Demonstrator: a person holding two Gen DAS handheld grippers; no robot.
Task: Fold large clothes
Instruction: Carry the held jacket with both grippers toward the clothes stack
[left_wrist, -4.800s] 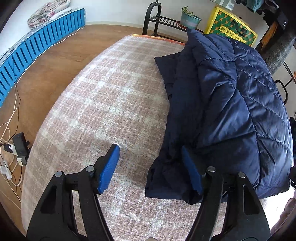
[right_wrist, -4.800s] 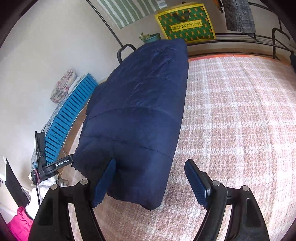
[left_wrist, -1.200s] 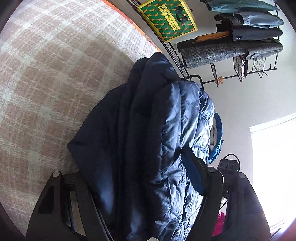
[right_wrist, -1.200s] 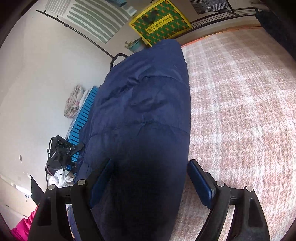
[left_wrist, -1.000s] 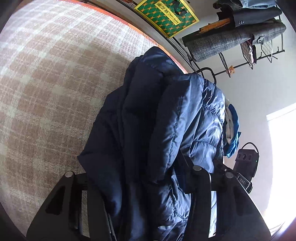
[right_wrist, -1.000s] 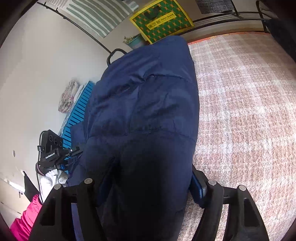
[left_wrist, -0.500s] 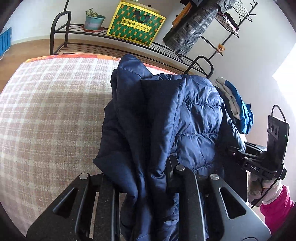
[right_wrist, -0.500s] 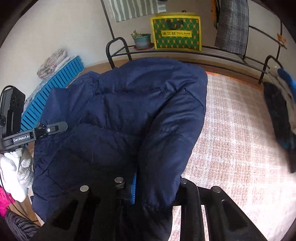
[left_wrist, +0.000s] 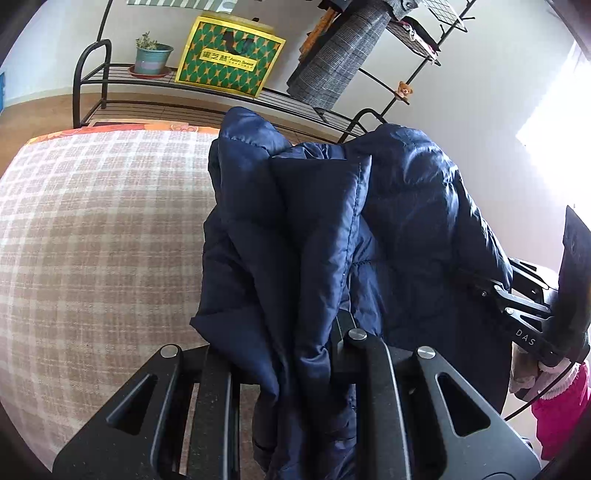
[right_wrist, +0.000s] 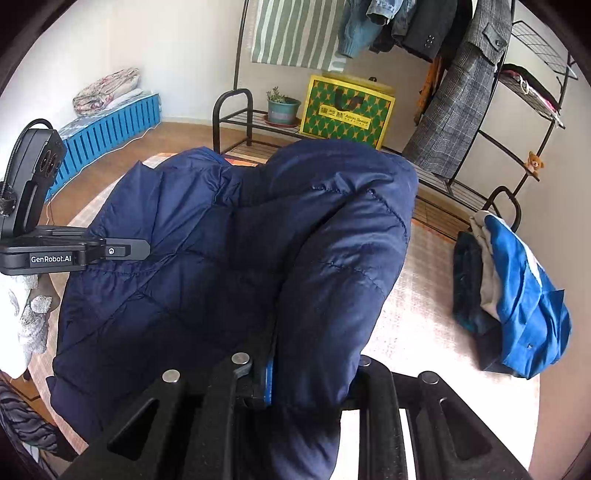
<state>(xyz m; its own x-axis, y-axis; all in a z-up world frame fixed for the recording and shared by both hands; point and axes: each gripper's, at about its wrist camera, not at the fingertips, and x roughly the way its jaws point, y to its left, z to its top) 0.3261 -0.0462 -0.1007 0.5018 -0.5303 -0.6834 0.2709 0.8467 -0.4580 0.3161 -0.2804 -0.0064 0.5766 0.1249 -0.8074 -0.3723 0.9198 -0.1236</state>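
Observation:
A navy quilted puffer jacket (left_wrist: 317, 229) is held up off the plaid bed cover (left_wrist: 96, 236) by both grippers. My left gripper (left_wrist: 295, 354) is shut on a thick bunch of the jacket's folded edge. My right gripper (right_wrist: 310, 373) is shut on the other end of the jacket (right_wrist: 258, 258); a blue pad shows beside the cloth. Each gripper appears in the other's view: the right one (left_wrist: 524, 314) at the right edge, the left one (right_wrist: 74, 251) at the left edge. The jacket hides most of both sets of fingers.
A pile of folded clothes with a blue garment (right_wrist: 517, 295) lies on the bed's right side. Behind the bed stand a black metal rack (left_wrist: 96, 74) with a potted plant (left_wrist: 151, 59), a green-yellow box (left_wrist: 229, 59) and hanging coats (right_wrist: 461, 92). A blue crate (right_wrist: 107, 129) sits by the left wall.
Both grippers closed on the jacket's ends and lifted it off the bed cover. In the last half second it has risen further and both views have tilted up toward the room.

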